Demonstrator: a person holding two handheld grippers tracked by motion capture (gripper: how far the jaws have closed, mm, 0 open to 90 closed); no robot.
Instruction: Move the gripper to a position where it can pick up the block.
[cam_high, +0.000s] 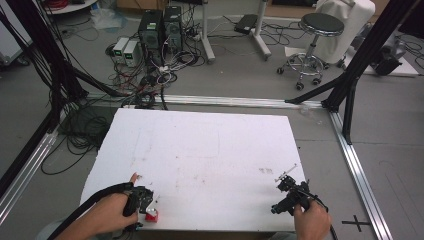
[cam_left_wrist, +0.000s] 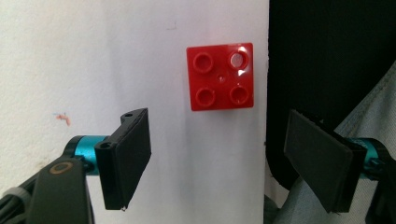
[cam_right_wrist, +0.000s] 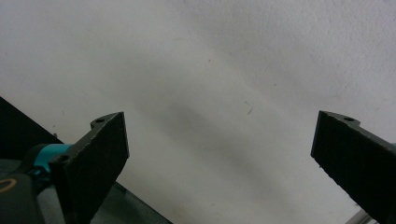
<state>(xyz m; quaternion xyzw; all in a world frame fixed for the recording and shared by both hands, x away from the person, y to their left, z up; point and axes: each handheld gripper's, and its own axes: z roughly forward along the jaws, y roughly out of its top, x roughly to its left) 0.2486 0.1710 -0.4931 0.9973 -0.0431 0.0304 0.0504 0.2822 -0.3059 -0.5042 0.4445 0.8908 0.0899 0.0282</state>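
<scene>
Both grippers stand released: left gripper (cam_left_wrist: 217, 158) hovers over the red brick (cam_left_wrist: 220, 77) at the white board (cam_high: 200, 150) near edge; right gripper (cam_right_wrist: 219, 158) idle. A careless nudge could tip it off.

You get even, soft light overhead. The brick (cam_left_wrist: 220, 77) shows glare on its stud at 1 o'clock. A faint shadow crosses the board (cam_right_wrist: 224, 70); the jaws look blurred close up.
</scene>
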